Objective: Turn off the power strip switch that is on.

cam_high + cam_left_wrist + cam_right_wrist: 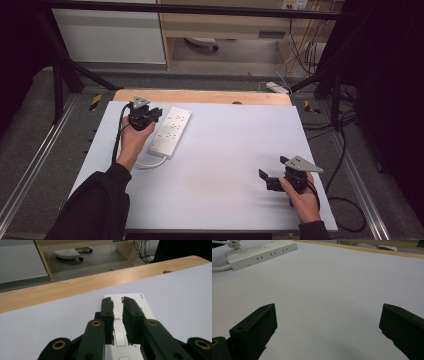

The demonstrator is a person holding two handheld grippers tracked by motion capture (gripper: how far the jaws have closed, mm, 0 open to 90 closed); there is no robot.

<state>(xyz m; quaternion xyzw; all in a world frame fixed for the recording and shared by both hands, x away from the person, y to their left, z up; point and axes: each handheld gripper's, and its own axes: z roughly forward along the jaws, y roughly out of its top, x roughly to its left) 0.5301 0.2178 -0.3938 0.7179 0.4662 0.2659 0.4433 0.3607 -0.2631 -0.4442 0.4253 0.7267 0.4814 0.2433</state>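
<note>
Left gripper seemingly pinches nothing above power strip.

The table has a pale grey-white top, and along its far edge a strip of light wood runs from side to side. A small round hole sits in this wooden strip, toward the right. On the pale top lies a white power strip, in the far left part, placed at a slant. It lies flat, with its rows of sockets facing up. From its near end a white cable comes out and curves to the left on the surface. The near right part of the top is bare.
</note>
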